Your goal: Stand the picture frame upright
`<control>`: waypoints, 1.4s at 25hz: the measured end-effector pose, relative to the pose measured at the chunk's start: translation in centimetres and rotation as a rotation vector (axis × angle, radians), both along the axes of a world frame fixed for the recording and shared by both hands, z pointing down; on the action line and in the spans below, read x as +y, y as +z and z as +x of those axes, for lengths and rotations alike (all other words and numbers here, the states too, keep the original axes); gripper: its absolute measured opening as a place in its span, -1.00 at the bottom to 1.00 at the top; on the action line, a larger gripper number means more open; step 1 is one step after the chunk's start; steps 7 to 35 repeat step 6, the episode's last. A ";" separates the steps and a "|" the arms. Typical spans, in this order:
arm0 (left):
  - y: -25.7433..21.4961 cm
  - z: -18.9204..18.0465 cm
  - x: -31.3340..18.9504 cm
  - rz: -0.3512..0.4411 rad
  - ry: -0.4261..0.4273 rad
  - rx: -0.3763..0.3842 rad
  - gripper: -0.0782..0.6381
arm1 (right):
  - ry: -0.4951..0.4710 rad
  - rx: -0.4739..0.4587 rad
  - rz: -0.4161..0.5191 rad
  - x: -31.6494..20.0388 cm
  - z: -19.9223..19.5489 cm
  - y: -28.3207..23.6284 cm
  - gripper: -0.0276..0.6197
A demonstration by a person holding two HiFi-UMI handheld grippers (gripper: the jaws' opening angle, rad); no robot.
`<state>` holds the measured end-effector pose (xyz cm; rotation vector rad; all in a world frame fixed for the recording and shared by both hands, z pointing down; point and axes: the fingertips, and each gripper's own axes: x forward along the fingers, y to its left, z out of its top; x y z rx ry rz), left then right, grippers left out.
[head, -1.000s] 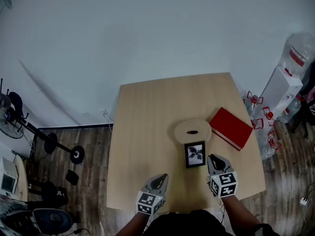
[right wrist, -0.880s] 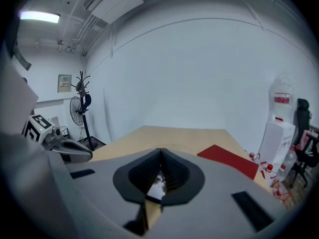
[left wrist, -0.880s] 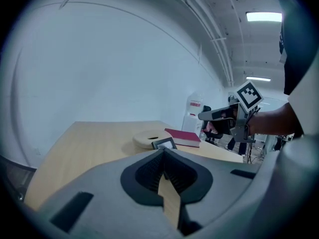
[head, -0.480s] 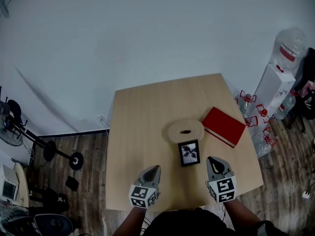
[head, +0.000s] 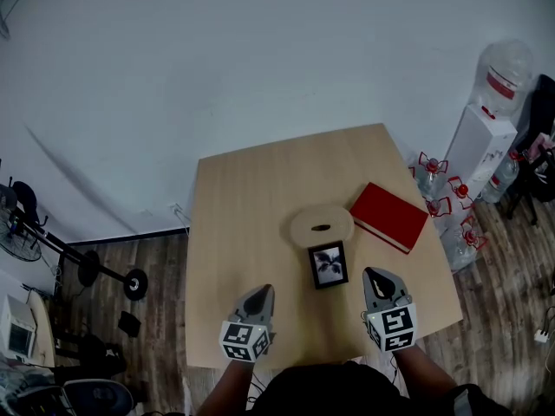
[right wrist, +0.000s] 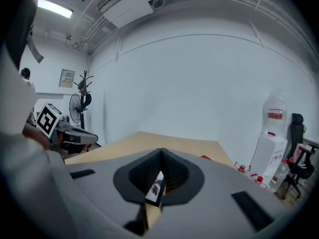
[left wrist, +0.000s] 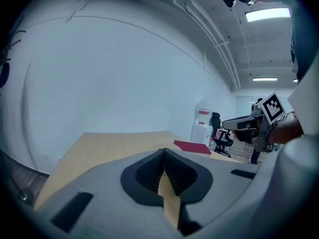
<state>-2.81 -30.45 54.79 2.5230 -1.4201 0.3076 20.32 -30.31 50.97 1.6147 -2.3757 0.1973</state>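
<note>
Pale bare wall [head: 260, 59] ahead of the left fingers [head: 257, 302] and right fingers [head: 380, 282], past the far edge of the light wooden surface [head: 251, 198]. Dark wood-plank floor [head: 165, 319] all round. Right of the right fingers: white water dispenser [head: 473, 150], clear bottles [head: 438, 204] with red handles at its foot. Left of the left fingers: standing fan [right wrist: 77, 105]. Overhead: strip lights [left wrist: 266, 15], air-conditioning unit [right wrist: 127, 6].

Right gripper [right wrist: 160, 152] jaws together — picture frame [right wrist: 155, 188] beyond, on table [right wrist: 149, 141].

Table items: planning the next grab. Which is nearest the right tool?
The black picture frame, just left of the right tool; the round wooden board and red book sit farther back.
</note>
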 end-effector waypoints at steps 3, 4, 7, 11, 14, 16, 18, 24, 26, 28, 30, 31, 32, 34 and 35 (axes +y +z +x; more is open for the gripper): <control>-0.7 0.7 -0.2 0.013 0.010 0.006 -0.78 | -0.008 0.003 0.008 -0.2 0.0 -0.4 -0.89; -0.9 0.8 -0.3 0.017 0.012 0.008 -0.78 | -0.008 0.003 0.005 -0.2 0.1 -0.4 -0.89; -1.2 1.0 -0.3 0.022 0.015 0.011 -0.78 | -0.006 0.002 -0.003 -0.3 0.2 -0.2 -0.89; -1.2 1.0 -0.3 0.022 0.015 0.011 -0.78 | -0.006 0.002 -0.003 -0.3 0.2 -0.2 -0.89; -1.2 1.0 -0.3 0.022 0.015 0.011 -0.78 | -0.006 0.002 -0.003 -0.3 0.2 -0.2 -0.89; -1.2 1.0 -0.3 0.022 0.015 0.011 -0.78 | -0.006 0.002 -0.003 -0.3 0.2 -0.2 -0.89; -1.2 1.0 -0.3 0.022 0.015 0.011 -0.78 | -0.006 0.002 -0.003 -0.3 0.2 -0.2 -0.89; -1.2 1.0 -0.3 0.022 0.015 0.011 -0.78 | -0.006 0.002 -0.003 -0.3 0.2 -0.2 -0.89; -1.2 1.0 -0.3 0.022 0.015 0.011 -0.78 | -0.006 0.002 -0.003 -0.3 0.2 -0.2 -0.89; -1.2 1.0 -0.3 0.022 0.015 0.011 -0.78 | -0.006 0.002 -0.003 -0.3 0.2 -0.2 -0.89; -1.2 1.0 -0.3 0.022 0.015 0.011 -0.78 | -0.006 0.002 -0.003 -0.3 0.2 -0.2 -0.89; -1.2 1.0 -0.3 0.022 0.015 0.011 -0.78 | -0.006 0.002 -0.003 -0.3 0.2 -0.2 -0.89; -1.2 1.0 -0.3 0.022 0.015 0.011 -0.78 | -0.006 0.002 -0.003 -0.3 0.2 -0.2 -0.89; -1.2 1.0 -0.3 0.022 0.015 0.011 -0.78 | -0.006 0.002 -0.003 -0.3 0.2 -0.2 -0.89; -1.2 1.0 -0.3 0.022 0.015 0.011 -0.78 | -0.006 0.002 -0.003 -0.3 0.2 -0.2 -0.89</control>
